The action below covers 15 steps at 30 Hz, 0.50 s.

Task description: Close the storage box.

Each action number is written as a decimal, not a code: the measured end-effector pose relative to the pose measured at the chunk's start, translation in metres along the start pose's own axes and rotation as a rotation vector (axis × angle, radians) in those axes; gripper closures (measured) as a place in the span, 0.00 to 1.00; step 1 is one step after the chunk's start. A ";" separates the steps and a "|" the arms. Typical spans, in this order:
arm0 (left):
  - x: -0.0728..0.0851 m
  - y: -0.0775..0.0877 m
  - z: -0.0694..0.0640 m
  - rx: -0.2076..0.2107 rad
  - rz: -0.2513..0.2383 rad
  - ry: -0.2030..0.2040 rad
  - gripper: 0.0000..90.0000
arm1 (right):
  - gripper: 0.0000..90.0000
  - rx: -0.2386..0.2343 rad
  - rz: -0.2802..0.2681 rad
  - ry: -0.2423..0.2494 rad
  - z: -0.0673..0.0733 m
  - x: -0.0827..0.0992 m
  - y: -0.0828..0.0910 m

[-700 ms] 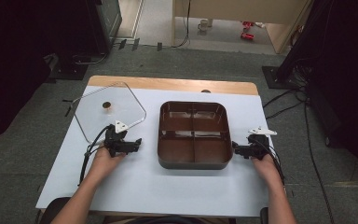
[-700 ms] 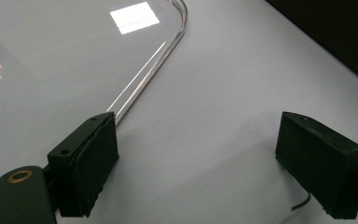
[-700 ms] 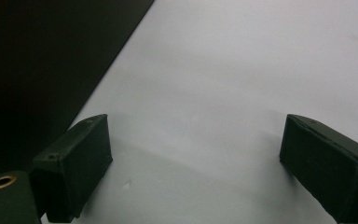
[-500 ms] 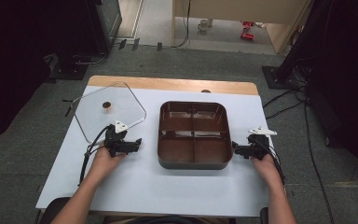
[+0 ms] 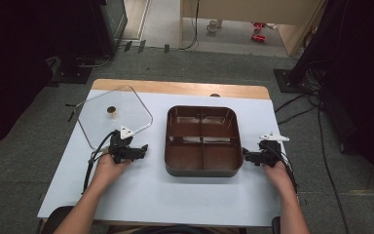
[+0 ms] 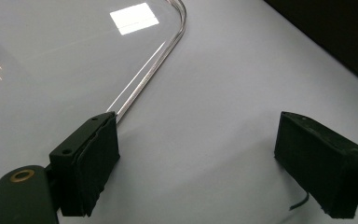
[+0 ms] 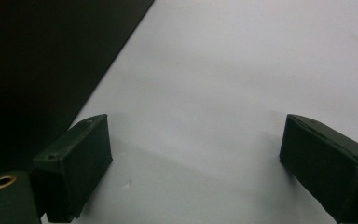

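A brown tray with four compartments sits in the middle of the white table top. A clear lid with a small brown knob lies flat at the tray's left. My left gripper rests on the table just below the lid's near corner, pointing at the tray, jaws open and holding nothing. In the left gripper view the lid's rim runs up from the left jaw. My right gripper lies at the tray's right side, pointing at it, jaws open on bare table; the tray's dark wall shows at its left.
A wooden strip borders the table's far edge. Black cables trail from each gripper. Dark stands and cables sit on the grey floor around the table, with red items far back.
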<state>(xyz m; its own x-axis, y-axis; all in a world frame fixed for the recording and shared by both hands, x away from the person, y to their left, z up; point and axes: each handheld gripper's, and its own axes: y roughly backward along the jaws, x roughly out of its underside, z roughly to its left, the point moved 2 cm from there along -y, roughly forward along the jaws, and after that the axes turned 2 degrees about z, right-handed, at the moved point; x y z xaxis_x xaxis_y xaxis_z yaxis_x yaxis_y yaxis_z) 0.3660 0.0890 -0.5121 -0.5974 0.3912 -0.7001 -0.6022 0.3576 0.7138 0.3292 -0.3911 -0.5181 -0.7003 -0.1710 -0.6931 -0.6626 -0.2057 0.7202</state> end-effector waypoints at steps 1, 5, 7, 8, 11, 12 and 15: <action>0.000 0.000 0.000 0.000 0.000 0.000 0.15 | 0.09 0.000 0.000 0.000 0.000 0.000 0.000; 0.000 0.000 0.000 -0.003 0.001 -0.003 0.15 | 0.09 0.000 0.000 0.000 0.000 0.000 0.000; 0.000 0.000 -0.001 -0.007 -0.001 -0.005 0.15 | 0.09 0.000 0.000 0.000 0.000 0.000 0.000; 0.000 0.000 -0.001 -0.009 -0.002 -0.010 0.15 | 0.09 0.000 0.000 -0.001 0.000 0.000 0.000; 0.000 0.000 -0.001 -0.004 -0.001 -0.004 0.15 | 0.09 -0.001 0.000 0.000 0.000 0.000 0.000; 0.000 0.000 -0.001 -0.002 0.000 -0.002 0.16 | 0.09 0.000 0.000 0.000 0.000 0.000 0.000; -0.001 0.001 0.000 0.002 0.006 0.005 0.16 | 0.09 -0.001 0.000 -0.001 0.000 0.000 0.000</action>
<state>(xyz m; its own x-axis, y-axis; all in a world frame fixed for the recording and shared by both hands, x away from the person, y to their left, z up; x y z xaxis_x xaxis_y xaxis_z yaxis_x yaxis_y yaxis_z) 0.3658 0.0886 -0.5113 -0.6037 0.3889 -0.6959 -0.5976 0.3571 0.7179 0.3293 -0.3911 -0.5181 -0.7006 -0.1703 -0.6929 -0.6622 -0.2064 0.7203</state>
